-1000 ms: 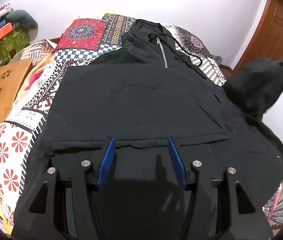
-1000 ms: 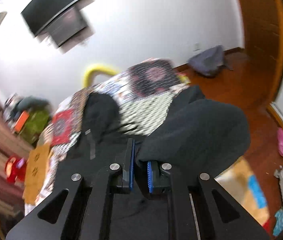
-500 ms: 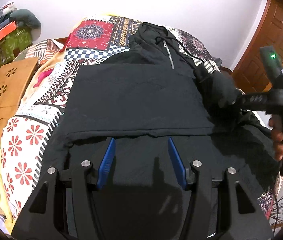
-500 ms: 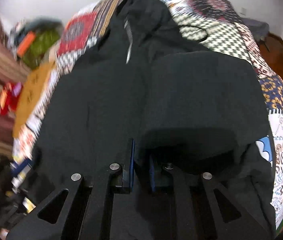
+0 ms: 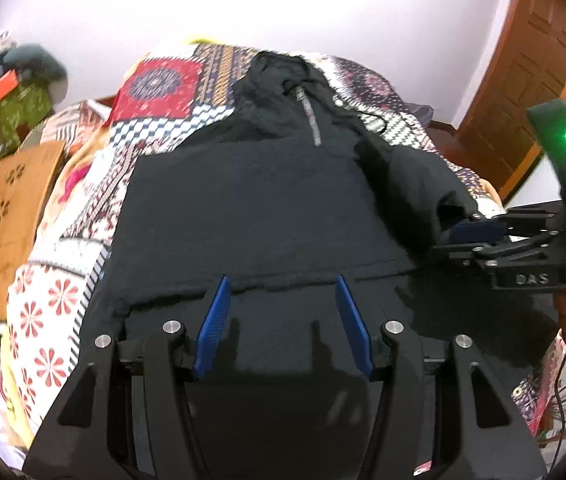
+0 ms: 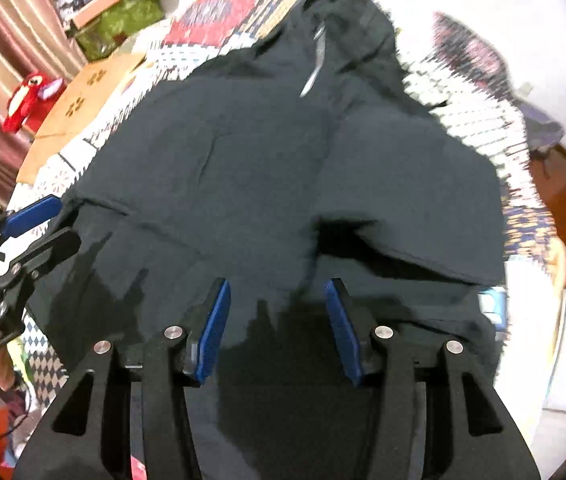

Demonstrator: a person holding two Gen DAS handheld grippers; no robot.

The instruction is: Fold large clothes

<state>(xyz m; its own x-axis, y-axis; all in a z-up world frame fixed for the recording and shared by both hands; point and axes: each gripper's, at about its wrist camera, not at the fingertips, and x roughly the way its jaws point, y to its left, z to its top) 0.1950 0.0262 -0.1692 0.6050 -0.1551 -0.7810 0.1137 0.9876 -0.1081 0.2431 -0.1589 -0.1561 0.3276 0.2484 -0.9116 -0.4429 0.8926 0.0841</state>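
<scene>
Lying flat on patchwork bed (image 5: pixel 171 92): black hoodie (image 5: pixel 251 208), sleeves folded inward. Left tool (image 5: pixel 283 320), right tool (image 6: pixel 275 328): both spread wide, holding nothing.

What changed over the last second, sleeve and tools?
The right tool carried the right sleeve from up in the air down across the black hoodie, then opened and let it go; the sleeve now lies folded over the body. The left tool stayed open above the hem, and the left-side fold is unchanged.
</scene>
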